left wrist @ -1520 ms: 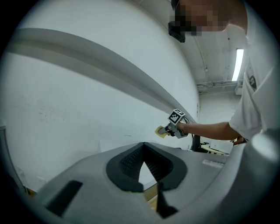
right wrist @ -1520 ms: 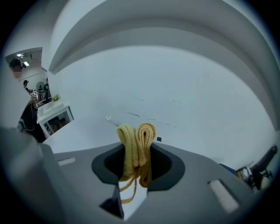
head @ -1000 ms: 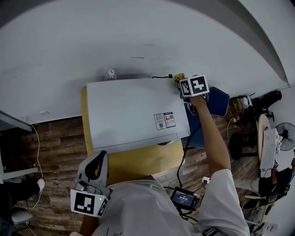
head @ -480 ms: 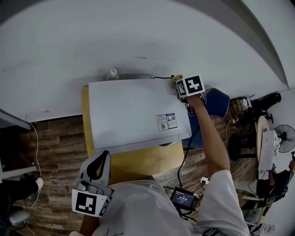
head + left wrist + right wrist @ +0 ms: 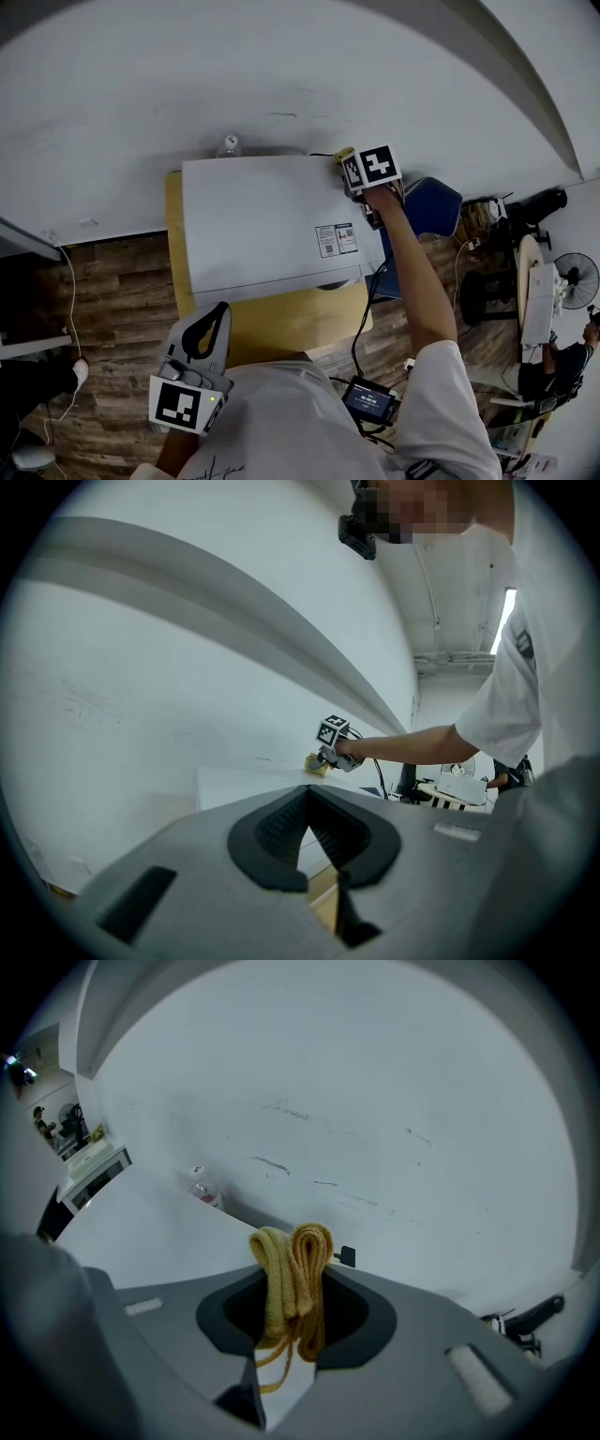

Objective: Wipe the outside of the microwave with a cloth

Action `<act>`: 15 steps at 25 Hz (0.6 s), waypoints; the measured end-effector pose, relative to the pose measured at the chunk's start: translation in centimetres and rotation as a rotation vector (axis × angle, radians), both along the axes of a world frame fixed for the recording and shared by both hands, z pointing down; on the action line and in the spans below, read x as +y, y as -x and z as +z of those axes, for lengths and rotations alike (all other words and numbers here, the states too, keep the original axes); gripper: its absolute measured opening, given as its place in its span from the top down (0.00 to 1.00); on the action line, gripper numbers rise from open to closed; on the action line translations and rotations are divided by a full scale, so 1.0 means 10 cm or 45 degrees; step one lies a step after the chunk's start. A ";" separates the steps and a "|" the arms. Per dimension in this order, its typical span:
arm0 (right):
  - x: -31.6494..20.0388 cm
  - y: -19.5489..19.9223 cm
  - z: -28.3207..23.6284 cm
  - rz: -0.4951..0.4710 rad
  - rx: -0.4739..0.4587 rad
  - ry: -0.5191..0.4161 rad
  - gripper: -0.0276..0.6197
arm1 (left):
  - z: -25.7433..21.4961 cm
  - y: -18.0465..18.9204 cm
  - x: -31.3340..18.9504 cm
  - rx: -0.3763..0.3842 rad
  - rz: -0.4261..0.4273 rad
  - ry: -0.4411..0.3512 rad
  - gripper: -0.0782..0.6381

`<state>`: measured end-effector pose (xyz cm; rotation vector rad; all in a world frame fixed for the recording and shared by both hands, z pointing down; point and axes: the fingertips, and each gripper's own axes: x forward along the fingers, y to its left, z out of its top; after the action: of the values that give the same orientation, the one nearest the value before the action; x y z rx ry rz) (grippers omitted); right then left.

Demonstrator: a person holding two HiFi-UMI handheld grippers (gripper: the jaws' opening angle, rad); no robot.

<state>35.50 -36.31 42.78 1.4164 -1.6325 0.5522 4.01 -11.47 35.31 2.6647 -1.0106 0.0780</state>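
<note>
The white microwave stands on a wooden table against the wall, seen from above. My right gripper is at the back right corner of its top, shut on a folded yellow cloth that rests on the surface. In the right gripper view the cloth is pinched upright in my right gripper, above the microwave top. My left gripper hovers near the table's front edge, shut and holding nothing; the left gripper view shows it pointing at the microwave top.
A small bottle stands behind the microwave by the wall. A black cable runs along the back right. A blue chair sits to the right, and a small screen device hangs by the person's waist.
My right gripper has slid the cloth leftward along the back edge of the microwave top. The left gripper has barely moved.
</note>
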 end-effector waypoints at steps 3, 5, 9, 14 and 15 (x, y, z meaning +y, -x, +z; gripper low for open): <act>0.00 0.12 0.00 -0.017 -0.012 0.004 0.78 | -0.01 0.03 0.03 -0.005 0.003 0.001 0.89; 0.00 0.19 0.00 -0.028 -0.013 0.002 0.78 | -0.01 0.04 0.06 -0.006 0.006 0.002 0.89; -0.02 0.34 0.00 -0.047 -0.026 -0.001 0.78 | 0.01 0.05 0.12 -0.011 0.010 -0.004 0.89; -0.01 0.53 0.01 -0.071 -0.048 0.007 0.78 | -0.09 0.07 0.14 0.029 -0.020 -0.017 0.89; 0.00 0.57 0.00 -0.075 -0.056 0.008 0.78 | -0.11 0.08 0.15 0.037 -0.029 -0.018 0.89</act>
<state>29.83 -36.32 42.80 1.3559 -1.7002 0.5570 3.23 -10.01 34.26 2.6587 -1.0360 0.0275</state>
